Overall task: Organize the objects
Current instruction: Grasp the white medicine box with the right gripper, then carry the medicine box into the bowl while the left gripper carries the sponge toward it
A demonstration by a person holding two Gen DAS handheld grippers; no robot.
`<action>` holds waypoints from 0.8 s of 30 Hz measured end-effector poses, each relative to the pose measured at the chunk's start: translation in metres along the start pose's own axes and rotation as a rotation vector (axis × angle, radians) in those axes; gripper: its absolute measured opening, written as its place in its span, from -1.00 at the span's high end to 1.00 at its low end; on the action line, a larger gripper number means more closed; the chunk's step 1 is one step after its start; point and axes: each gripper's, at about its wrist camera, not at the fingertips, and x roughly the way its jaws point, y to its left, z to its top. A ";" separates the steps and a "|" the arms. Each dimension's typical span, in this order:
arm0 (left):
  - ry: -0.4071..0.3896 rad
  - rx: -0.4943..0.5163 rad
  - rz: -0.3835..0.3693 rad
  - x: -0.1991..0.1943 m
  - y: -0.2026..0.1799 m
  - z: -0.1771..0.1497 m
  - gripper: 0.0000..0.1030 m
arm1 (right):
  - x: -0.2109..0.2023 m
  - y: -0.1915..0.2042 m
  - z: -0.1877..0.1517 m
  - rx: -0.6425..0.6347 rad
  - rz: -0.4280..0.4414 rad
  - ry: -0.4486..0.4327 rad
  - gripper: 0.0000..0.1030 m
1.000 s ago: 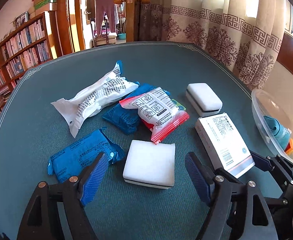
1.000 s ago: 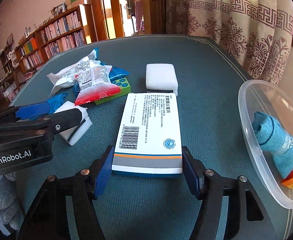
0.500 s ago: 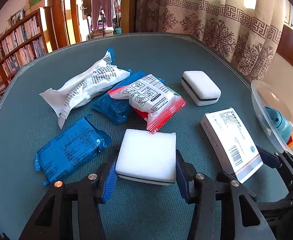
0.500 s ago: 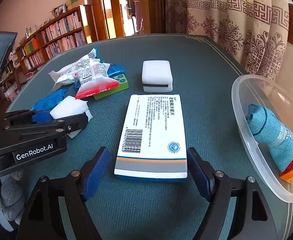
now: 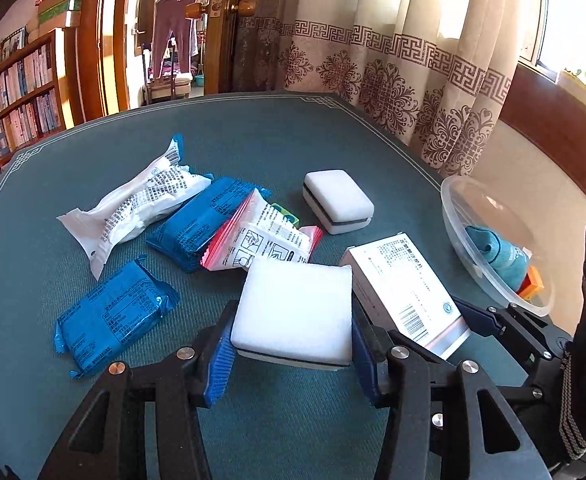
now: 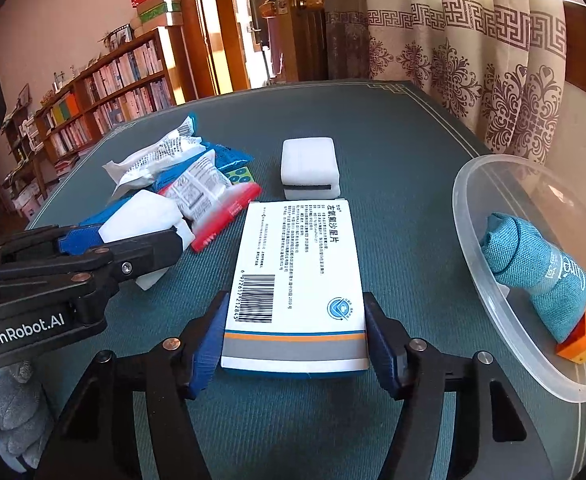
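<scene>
1. Sponge [image 5: 295, 304] and box [image 6: 299, 280] are the two things we have in hand; both sit left of the bowl [image 6: 469, 240], the box nearer it.
2. Our left gripper [image 5: 293, 340] is clenched on the sponge, pads pressing its two sides, and the sponge looks tilted up off the cloth at its far edge.
3. Our right gripper [image 6: 295, 344] has just been closing, and its jaws now squeeze the near end of the box, which seems to lie flat on the table [image 6: 393, 128].
4. Done so far, as we judge it: the bowl already holds a teal pouch [image 6: 533, 264] and an orange block [image 6: 585, 332].
5. Left outside the bowl: a second sponge [image 6: 311, 166] beyond the box, and farther from the bowl a heap of a white packet [image 5: 141, 204], a red-edged packet [image 5: 265, 240], a green item [image 5: 285, 214] under it, and two blue packets [image 5: 113, 316].
6. We judge the task under halfway; next we carry both held things over to the bowl, then return for the heap.
</scene>
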 end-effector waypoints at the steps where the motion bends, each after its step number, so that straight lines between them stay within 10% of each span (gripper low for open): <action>1: -0.007 0.004 -0.014 -0.002 -0.002 0.000 -0.05 | -0.003 -0.001 -0.001 0.005 0.005 -0.006 -0.25; 24: 0.003 0.055 0.006 -0.002 -0.050 0.010 -0.05 | -0.089 -0.085 0.006 0.111 -0.157 -0.195 -0.26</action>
